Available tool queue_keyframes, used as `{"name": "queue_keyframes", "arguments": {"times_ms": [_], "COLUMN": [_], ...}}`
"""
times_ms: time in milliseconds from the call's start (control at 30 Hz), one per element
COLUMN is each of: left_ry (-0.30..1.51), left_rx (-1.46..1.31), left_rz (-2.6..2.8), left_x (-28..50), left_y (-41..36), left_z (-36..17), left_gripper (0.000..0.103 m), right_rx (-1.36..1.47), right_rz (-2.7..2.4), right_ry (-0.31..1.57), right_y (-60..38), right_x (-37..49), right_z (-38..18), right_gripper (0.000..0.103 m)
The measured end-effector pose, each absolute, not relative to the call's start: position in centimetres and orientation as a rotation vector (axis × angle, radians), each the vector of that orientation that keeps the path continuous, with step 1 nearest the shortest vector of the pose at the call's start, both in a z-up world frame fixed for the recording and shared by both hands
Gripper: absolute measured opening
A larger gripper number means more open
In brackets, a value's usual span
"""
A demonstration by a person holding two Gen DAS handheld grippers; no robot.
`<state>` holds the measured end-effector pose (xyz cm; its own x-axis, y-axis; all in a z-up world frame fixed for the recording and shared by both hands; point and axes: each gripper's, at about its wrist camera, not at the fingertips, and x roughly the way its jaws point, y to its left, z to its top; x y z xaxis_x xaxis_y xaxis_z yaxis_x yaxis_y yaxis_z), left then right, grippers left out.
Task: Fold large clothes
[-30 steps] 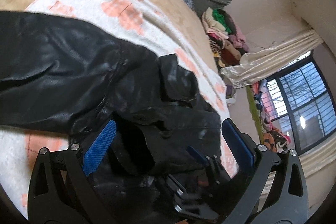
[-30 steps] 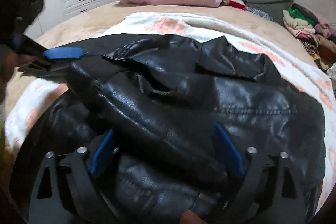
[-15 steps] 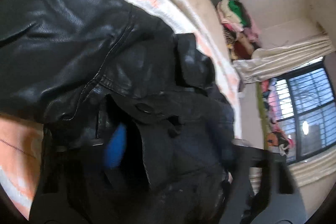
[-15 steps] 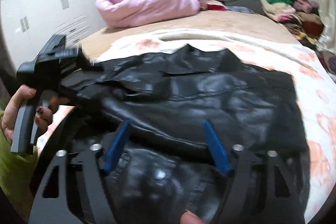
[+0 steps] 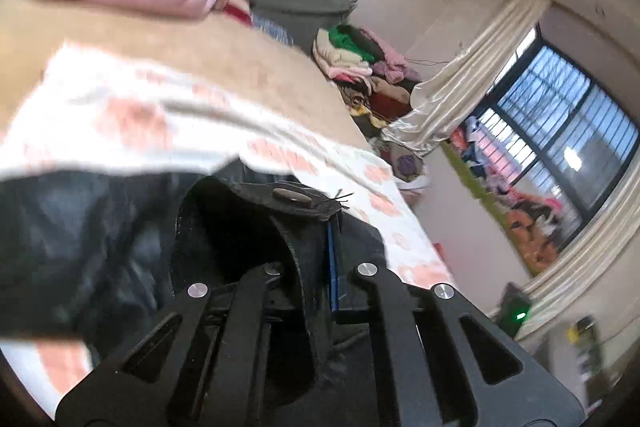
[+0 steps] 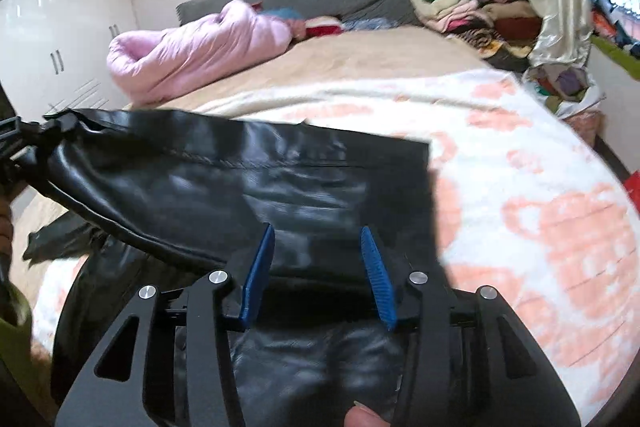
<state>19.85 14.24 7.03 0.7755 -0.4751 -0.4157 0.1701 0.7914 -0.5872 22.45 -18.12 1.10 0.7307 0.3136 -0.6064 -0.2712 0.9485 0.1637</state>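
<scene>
Black leather filled both of our views. Our left gripper (image 5: 320,251), wide open a second earlier, had clamped right down on a buttoned edge of the black leather jacket (image 5: 100,235), with only a sliver of one blue pad showing beside the pinched flap. It had also lifted and rolled, so that edge now hung off the bed rather than lying on it. Our right gripper (image 6: 318,267) was closing, its blue pads (image 6: 260,275) set either side of the jacket's nearer edge; the leather lay between them, but we could not tell whether the pads pressed on it yet.

From the right wrist the jacket (image 6: 280,195) was drawn taut between the two tools above the white and orange patterned blanket (image 6: 540,211), where a second before it had been a rumpled heap. We judged that both hands had taken hold to lift and spread it for a fold. Further off lay the pink quilt (image 6: 192,51) and the pile of clothes (image 6: 472,3).
</scene>
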Motion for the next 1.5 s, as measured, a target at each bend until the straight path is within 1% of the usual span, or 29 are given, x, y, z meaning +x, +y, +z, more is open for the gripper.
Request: {"name": "queue_keyframes", "arguments": {"times_ms": [100, 167, 233, 333, 400, 467, 567, 700, 800, 967, 1000, 1033, 1100, 1167, 1233, 1267, 1367, 1433, 1500], "left_ry": [0.597, 0.637, 0.726, 0.792, 0.817, 0.851, 0.903, 0.932, 0.934, 0.931, 0.925, 0.916, 0.885, 0.855, 0.821, 0.802, 0.726, 0.698, 0.707], "left_rx": [-0.515, -0.506, -0.520, -0.528, -0.513, -0.518, -0.510, -0.540, -0.520, -0.538, -0.543, -0.540, -0.521, -0.512, -0.505, -0.488, -0.392, -0.347, -0.300], "left_rz": [-0.329, -0.281, -0.221, -0.174, -0.142, -0.119, -0.073, -0.065, -0.062, -0.063, -0.069, -0.076, -0.086, -0.087, -0.091, -0.087, -0.080, -0.084, -0.082], "left_x": [20.9, 21.5, 22.2, 21.8, 21.9, 22.0, 22.4, 22.9, 23.0, 23.2, 22.9, 22.7, 22.0, 21.3, 20.4, 19.9, 18.5, 17.6, 17.0], "left_y": [14.7, 15.2, 15.7, 16.7, 16.8, 17.2, 17.7, 18.0, 17.6, 17.8, 17.8, 17.8, 17.9, 18.0, 18.2, 18.1, 17.1, 16.1, 14.6], "left_z": [5.8, 3.3, 0.1, -2.2, -2.8, -3.6, -5.1, -6.3, -6.3, -6.9, -6.5, -5.9, -4.4, -3.0, -1.5, -0.8, 2.0, 3.1, 3.2], "left_gripper": [0.000, 0.000, 0.000, 0.000, 0.001, 0.001, 0.006, 0.008, 0.008, 0.008, 0.009, 0.012, 0.020, 0.025, 0.039, 0.042, 0.044, 0.044, 0.044], "right_rx": [0.049, 0.047, 0.081, 0.098, 0.087, 0.055, 0.000, -0.017, 0.011, 0.045, 0.043, 0.043, 0.054, 0.050, 0.034, 0.028, 0.023, 0.008, -0.015], "right_rz": [0.253, 0.181, 0.161, 0.175, 0.203, 0.203, 0.210, 0.179, 0.192, 0.205, 0.207, 0.214, 0.257, 0.291, 0.319, 0.329, 0.365, 0.358, 0.351], "right_ry": [0.680, 0.713, 0.744, 0.775, 0.781, 0.818, 0.862, 0.973, 0.972, 0.965, 0.956, 0.946, 0.909, 0.877, 0.847, 0.835, 0.809, 0.795, 0.770], "right_y": [-18.9, -19.5, -20.0, -19.7, -19.0, -18.1, -17.0, -17.2, -17.5, -17.9, -17.8, -17.7, -17.8, -17.7, -17.4, -17.3, -17.2, -17.1, -16.9], "right_x": [23.9, 25.2, 26.6, 29.2, 30.8, 32.7, 35.0, 37.1, 37.1, 36.7, 36.4, 36.1, 34.4, 33.1, 31.5, 30.8, 28.9, 27.8, 26.7], "right_z": [1.6, 1.4, 1.0, 0.2, -0.3, -1.4, -3.0, -6.9, -8.4, -8.2, -7.7, -7.1, -5.6, -4.3, -3.3, -2.9, -2.0, -1.8, -1.4], "right_gripper": [0.044, 0.043, 0.035, 0.031, 0.027, 0.027, 0.026, 0.019, 0.019, 0.019, 0.022, 0.029, 0.037, 0.041, 0.047, 0.048, 0.051, 0.056, 0.061]}}
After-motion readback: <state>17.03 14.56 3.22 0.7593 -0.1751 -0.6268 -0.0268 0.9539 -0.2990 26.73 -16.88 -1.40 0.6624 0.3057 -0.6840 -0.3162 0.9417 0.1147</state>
